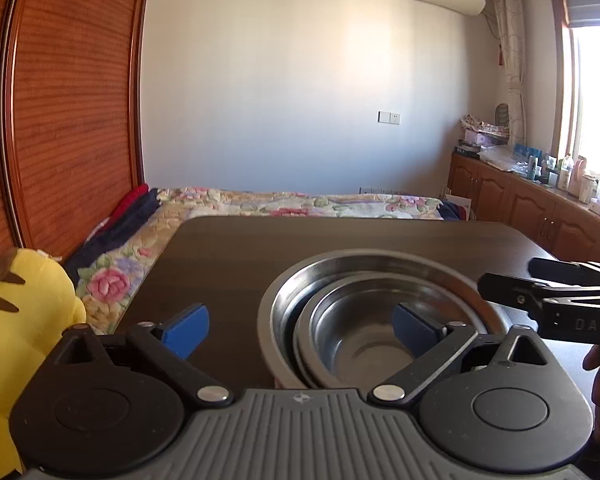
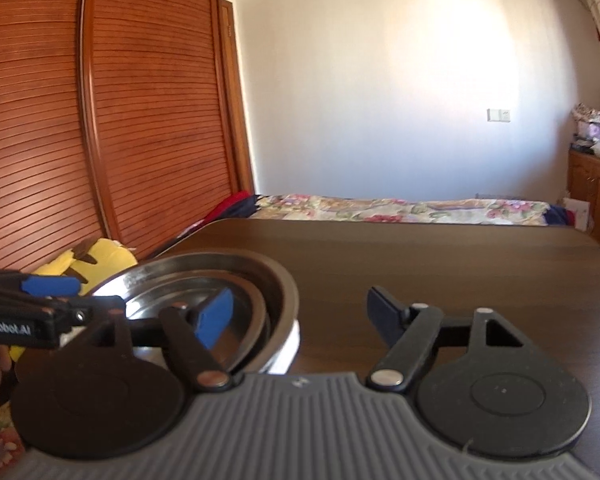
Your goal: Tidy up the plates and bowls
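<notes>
The nested steel bowls point(image 1: 364, 320) sit on the dark tabletop point(image 1: 260, 248), near its front edge. Judge them light, rigid and slick; they will slide or clatter, so take them by the rim, one pad inside. Your left tongs point(image 1: 300, 320) stand wide and released, angled slightly downward, straddling the near rim. Your right tongs point(image 2: 300, 316) are also released, one pad over the bowls.
</notes>
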The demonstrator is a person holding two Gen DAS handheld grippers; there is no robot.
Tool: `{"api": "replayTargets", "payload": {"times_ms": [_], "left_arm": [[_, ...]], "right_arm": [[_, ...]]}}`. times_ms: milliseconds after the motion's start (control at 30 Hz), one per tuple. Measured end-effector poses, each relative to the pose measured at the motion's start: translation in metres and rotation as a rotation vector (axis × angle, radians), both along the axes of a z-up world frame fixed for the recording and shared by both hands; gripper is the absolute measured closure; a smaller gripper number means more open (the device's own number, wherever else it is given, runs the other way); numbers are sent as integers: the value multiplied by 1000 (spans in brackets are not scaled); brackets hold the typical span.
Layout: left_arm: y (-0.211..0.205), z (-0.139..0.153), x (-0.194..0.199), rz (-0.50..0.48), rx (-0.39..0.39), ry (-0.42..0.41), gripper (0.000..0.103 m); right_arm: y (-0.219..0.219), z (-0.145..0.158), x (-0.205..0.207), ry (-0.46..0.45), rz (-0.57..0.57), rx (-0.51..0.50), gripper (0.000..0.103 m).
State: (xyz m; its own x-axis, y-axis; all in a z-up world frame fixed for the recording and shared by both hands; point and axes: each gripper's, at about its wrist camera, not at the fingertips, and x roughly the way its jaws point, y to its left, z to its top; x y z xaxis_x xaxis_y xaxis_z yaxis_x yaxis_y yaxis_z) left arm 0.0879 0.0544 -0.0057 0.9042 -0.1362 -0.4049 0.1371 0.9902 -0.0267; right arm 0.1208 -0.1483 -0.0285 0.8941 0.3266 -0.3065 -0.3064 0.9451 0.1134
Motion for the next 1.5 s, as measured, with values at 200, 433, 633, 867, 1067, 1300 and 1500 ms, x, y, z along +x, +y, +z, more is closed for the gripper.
{"api": "replayTargets", "payload": {"times_ms": [200,433,633,867,1067,1300,1500], "left_arm": [[-15,8,-12,-31,9,-15,0],[-33,20,-19,-5,40,-44,0],[-46,27,-26,-9,16,-45,0],[-55,29,-40,-23,21,-52,0],[-59,25,-51,-22,39,-48,0],[-57,15,-51,-11,46,-30,0],[-54,5,-49,7,54,-13,0]], "right_arm": [[-12,8,-14,-30,-51,-2,0],[-25,19,-34,-25,-102,-22,0],[-38,28,-49,-50,-154,-30,0],[-51,34,-63,-70,-203,-36,0],[-57,31,-70,-73,-227,-38,0],[-62,19,-69,-49,-243,-35,0],[-61,13,-72,-48,-263,-50,0]]}}
